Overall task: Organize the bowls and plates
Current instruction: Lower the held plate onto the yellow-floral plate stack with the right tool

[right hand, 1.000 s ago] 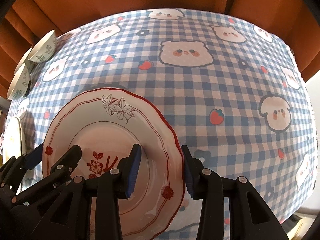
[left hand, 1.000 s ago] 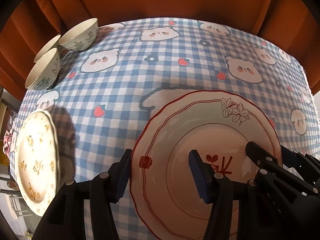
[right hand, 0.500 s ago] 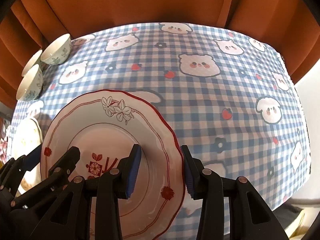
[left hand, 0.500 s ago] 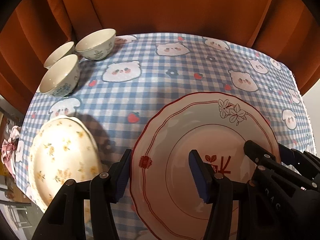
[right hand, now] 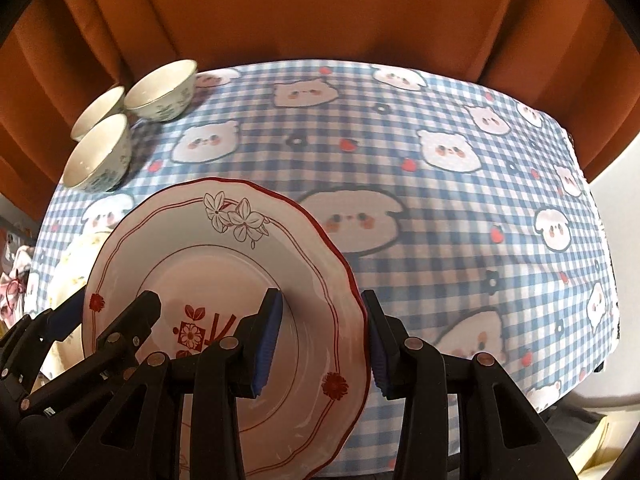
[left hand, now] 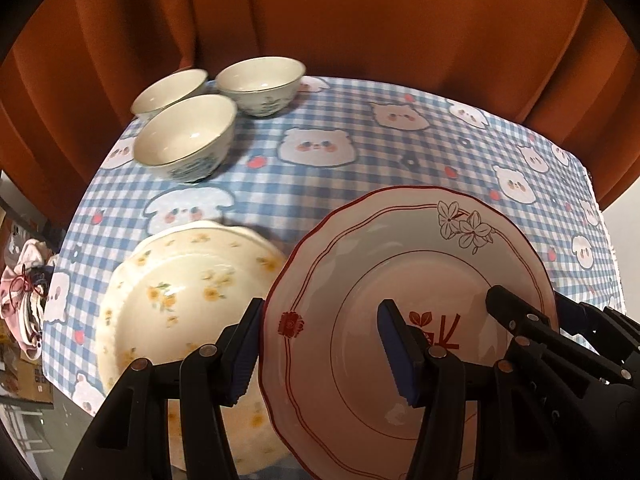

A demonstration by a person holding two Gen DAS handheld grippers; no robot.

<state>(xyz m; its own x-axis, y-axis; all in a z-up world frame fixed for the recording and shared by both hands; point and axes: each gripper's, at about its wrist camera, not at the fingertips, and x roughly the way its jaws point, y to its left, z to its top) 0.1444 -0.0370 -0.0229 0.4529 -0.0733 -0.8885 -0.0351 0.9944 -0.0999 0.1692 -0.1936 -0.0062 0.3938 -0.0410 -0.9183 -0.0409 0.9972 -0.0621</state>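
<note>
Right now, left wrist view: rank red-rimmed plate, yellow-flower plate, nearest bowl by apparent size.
1. red-rimmed plate, largest, but held closest to the lens, so inflated.
2. yellow-flower plate, partly hidden behind it; true size may be similar.
3. nearest bowl, smallest, also farthest of the three.

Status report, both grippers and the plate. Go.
Left hand-held gripper and right hand-held gripper both clamped on round red-rimmed ceramic plate, held off the table. Yellow-flowered cream plate lies left below. Three white bowls far left.
</note>
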